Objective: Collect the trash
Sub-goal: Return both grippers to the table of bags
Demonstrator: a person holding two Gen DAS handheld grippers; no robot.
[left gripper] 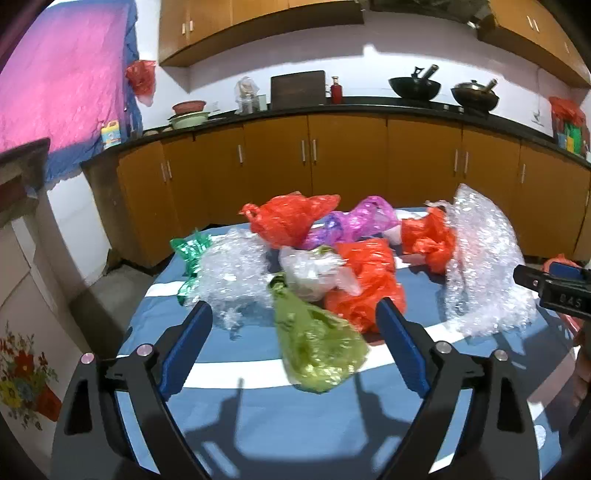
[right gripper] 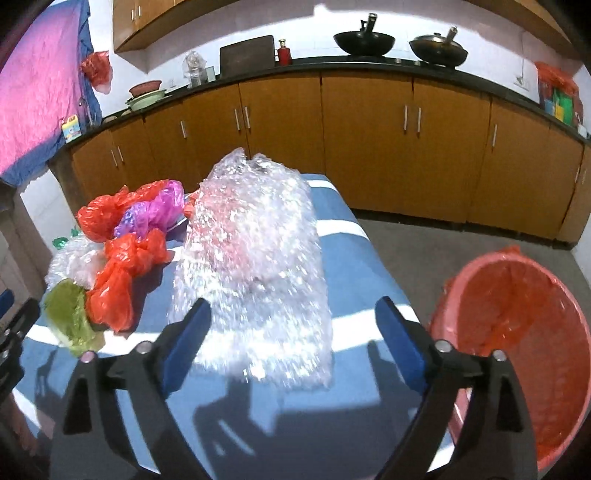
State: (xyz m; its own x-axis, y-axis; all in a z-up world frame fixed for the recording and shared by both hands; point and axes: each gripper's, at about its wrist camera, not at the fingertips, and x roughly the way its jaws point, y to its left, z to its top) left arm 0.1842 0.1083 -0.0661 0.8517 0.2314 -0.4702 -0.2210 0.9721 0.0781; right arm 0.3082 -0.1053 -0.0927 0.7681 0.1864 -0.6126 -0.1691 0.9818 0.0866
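Nearly all the collecting is left, I judge: both the left gripper (left gripper: 295, 314) and right gripper (right gripper: 293, 314) hold their jaws wide apart and empty over crumpled plastic bags (left gripper: 295, 221) and bubble wrap (right gripper: 255, 258) on the table (left gripper: 258, 424), while the lined pink bin (right gripper: 517, 332) beside it looks nearly empty.

this is looking like a home kitchen: wooden cabinets (left gripper: 347, 155) are running along the wall under a dark counter (left gripper: 369, 105), two woks (right gripper: 364, 42) are sitting on it, bowls (left gripper: 188, 114) are stacking nearby, and upper cupboards (left gripper: 258, 26) are hanging above.
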